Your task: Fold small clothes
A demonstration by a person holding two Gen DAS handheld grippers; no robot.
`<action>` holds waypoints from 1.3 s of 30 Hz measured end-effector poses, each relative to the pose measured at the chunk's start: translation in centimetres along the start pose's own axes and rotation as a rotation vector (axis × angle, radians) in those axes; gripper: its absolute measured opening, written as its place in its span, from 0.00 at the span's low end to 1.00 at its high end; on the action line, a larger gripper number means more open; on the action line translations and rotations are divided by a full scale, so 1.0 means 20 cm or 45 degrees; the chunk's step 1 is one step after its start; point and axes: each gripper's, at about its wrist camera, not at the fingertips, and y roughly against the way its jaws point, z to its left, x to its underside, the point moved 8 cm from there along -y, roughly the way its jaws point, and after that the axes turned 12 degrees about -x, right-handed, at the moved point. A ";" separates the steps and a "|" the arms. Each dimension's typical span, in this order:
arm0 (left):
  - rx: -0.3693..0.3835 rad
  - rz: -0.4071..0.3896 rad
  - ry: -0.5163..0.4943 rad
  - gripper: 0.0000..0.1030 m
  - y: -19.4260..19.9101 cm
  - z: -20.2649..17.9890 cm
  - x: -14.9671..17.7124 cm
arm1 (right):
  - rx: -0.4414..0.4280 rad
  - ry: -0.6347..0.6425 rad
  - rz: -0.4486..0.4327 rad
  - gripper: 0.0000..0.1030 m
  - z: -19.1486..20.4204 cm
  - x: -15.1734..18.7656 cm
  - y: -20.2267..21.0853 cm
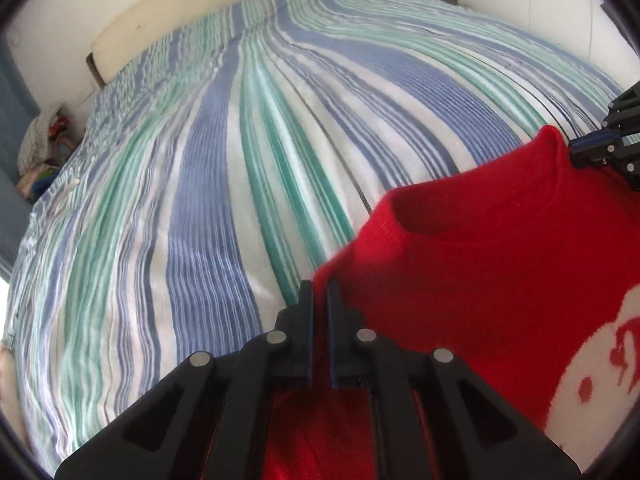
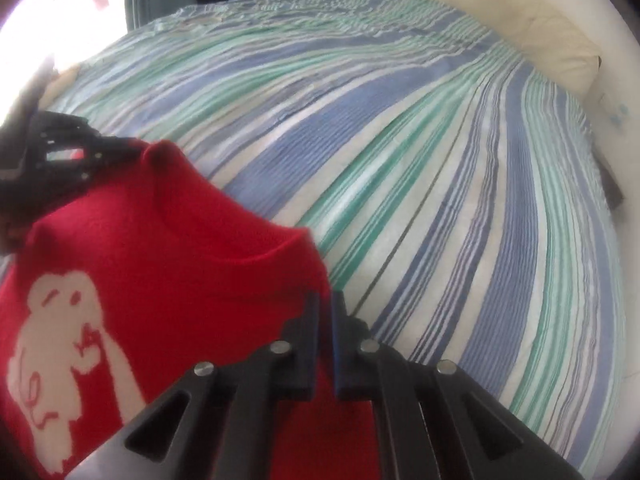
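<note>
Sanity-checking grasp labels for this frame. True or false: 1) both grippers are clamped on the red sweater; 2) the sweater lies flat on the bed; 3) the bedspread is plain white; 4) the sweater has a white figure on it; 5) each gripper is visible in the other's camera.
1) True: the left gripper and right gripper each pinch a shoulder of the red knitted sweater.
2) False: it hangs between the fingers, above the bed.
3) False: the striped blue, green and white bedspread covers the bed.
4) True: a white animal-like figure.
5) True.
</note>
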 end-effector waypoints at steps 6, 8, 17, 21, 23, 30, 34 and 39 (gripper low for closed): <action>-0.023 0.066 0.119 0.68 0.07 0.15 -0.01 | -0.004 -0.165 0.033 0.19 -0.09 0.04 -0.03; 0.042 0.074 0.194 0.69 0.15 0.23 0.01 | -0.006 -0.217 0.009 0.44 -0.12 0.05 0.05; 0.295 0.230 0.170 0.84 0.83 0.12 0.66 | -0.169 -0.147 0.140 0.50 0.33 0.52 0.51; 0.280 0.334 0.131 0.72 1.04 -0.03 1.14 | -0.272 -0.173 0.221 0.50 0.73 0.93 0.57; 0.275 0.407 0.113 0.66 1.12 -0.09 1.37 | -0.298 -0.242 0.256 0.50 0.91 1.17 0.54; 0.129 0.410 0.125 0.68 1.25 -0.12 1.61 | 0.006 -0.286 0.193 0.51 1.18 1.69 0.60; 0.159 0.419 0.218 0.67 1.35 -0.08 1.54 | 0.009 -0.392 0.184 0.53 1.18 1.80 0.64; 0.291 0.137 0.252 0.85 1.74 -0.15 1.11 | 0.084 -0.582 0.117 0.68 1.07 1.78 0.86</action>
